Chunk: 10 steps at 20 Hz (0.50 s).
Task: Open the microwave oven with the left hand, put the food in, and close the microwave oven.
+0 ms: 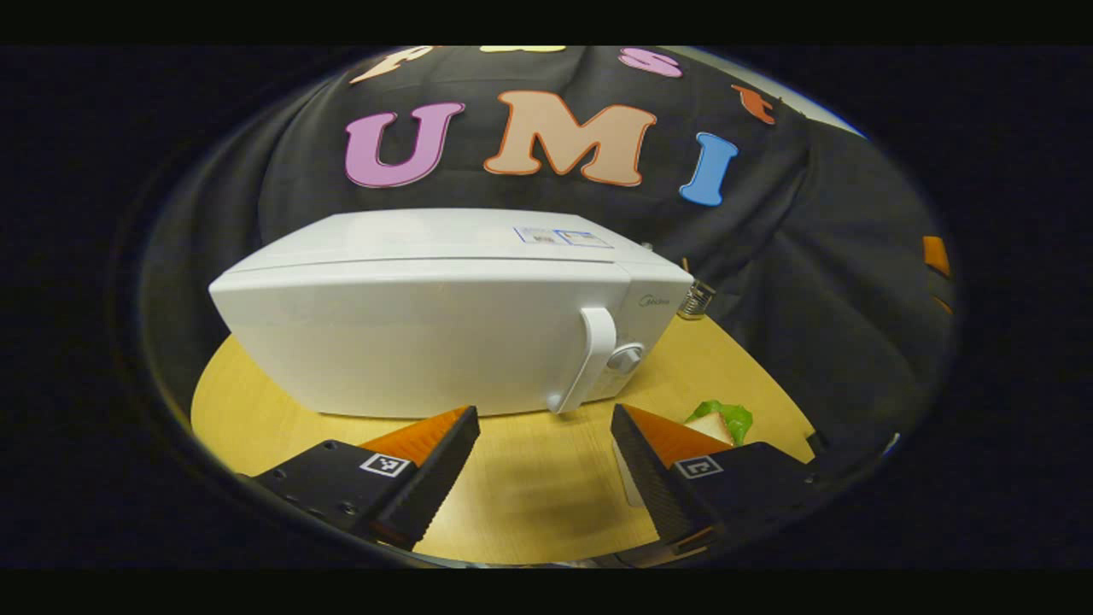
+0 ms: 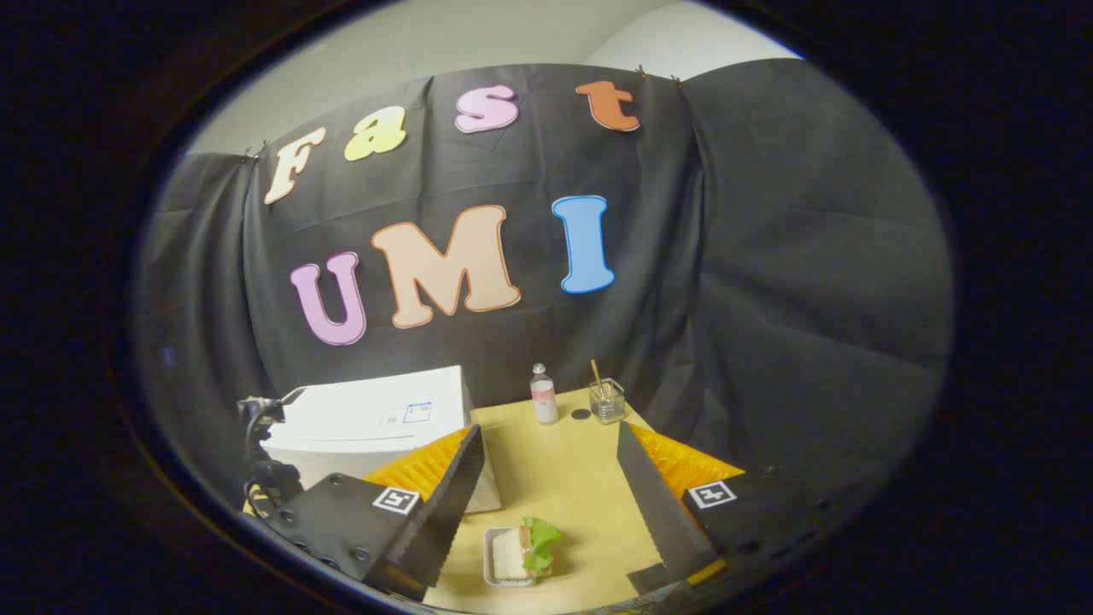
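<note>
While microwave door handle (image 1: pixel 589 359) faces left tongs (image 1: pixel 545 457), a bottle (image 2: pixel 543 395) shows rightward.

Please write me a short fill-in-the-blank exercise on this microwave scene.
1. The microwave door is ___.
2. The left gripper has its fingers ___.
3. The sandwich lies in a white ___ on the table.
4. Beside the glass at the table's back stands a small ___.

Missing words: closed; open; tray; bottle
</note>
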### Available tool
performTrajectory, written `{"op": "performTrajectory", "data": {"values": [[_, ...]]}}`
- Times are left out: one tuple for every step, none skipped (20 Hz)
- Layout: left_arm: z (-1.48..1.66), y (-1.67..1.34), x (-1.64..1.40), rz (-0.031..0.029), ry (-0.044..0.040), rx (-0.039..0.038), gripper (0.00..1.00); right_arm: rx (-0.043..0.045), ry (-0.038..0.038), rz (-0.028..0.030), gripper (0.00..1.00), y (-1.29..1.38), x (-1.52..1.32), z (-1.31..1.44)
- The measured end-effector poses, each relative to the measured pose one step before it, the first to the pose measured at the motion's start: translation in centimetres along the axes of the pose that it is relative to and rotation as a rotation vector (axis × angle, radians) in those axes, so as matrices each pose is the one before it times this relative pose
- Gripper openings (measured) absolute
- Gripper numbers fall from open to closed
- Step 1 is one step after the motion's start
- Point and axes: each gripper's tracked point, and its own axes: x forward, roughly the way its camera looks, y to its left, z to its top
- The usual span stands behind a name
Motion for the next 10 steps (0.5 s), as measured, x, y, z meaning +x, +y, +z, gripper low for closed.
{"op": "performTrajectory", "data": {"values": [[-0.39,-0.421,0.983,-0.00846,0.02258,-0.01029,0.96,0.00076,0.00203,-0.00202,0.97,-0.233,0.074,-0.115],[-0.578,-0.387,0.642,-0.00439,0.02665,-0.00905,0.96,0.00135,0.0024,-0.00155,0.98,-0.181,0.217,-0.019],[-0.361,-0.147,0.708,-0.00054,0.02081,-0.00757,0.96,0.00212,0.00109,-0.00046,0.98,-0.172,0.181,-0.021],[-0.148,-0.248,1.045,-0.00007,0.01658,-0.00651,0.96,0.00271,0.0006,-0.00068,0.98,-0.182,0.165,0.061],[-0.096,-0.141,0.791,0.00298,0.01568,-0.00582,0.96,0.00258,0.00245,-0.00179,0.98,-0.223,0.156,-0.043],[-0.041,-0.045,0.787,0.0038,0.0155,-0.00338,0.96,0.00297,0.00357,-0.00107,0.98,-0.186,0.221,-0.021],[0.041,-0.084,0.726,0.00544,0.00975,-0.00027,0.95,0.00292,0.00368,-0.00018,0.98,-0.099,0.223,-0.065],[0.064,-0.141,0.813,0.00469,0.00862,0.00071,1.0,0.00156,0.00399,0.00039,0.98,-0.137,0.145,0.013],[0.098,-0.13,0.591,0.00185,0.00717,-0.00009,0.93,0.00011,0.00549,-0.00048,0.98,-0.217,0.251,-0.192],[-0.035,-0.079,0.544,0.00369,0.00885,-0.00284,0.92,-0.00092,0.00696,-0.00082,0.98,-0.182,0.132,-0.066]]}}
